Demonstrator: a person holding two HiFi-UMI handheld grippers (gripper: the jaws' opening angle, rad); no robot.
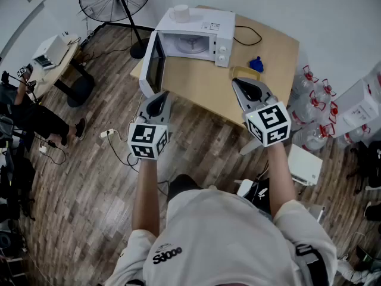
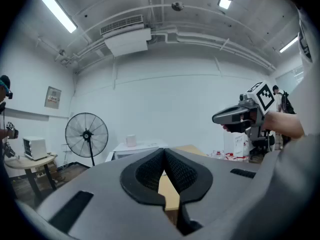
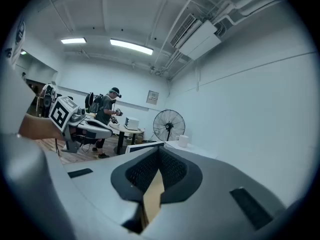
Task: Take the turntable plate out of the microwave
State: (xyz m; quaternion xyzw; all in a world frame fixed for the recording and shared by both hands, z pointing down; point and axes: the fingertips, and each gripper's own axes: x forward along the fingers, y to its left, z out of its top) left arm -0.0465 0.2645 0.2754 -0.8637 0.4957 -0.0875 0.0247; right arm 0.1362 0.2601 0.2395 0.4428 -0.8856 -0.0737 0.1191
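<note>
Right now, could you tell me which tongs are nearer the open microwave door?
Left. The left tongs sit just in front of the microwave door; the right tongs are well off to its right.

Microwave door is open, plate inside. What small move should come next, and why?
Probably reach the right gripper forward toward the microwave, opening its jaws: the door stands open, the turntable plate lies inside, and that gripper is shut, empty, short of it.

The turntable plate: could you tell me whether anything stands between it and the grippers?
Nothing visible does. The white microwave has its door open, the round pale turntable plate lies in its cavity, and only bare wooden table separates it from the left gripper and right gripper.
</note>
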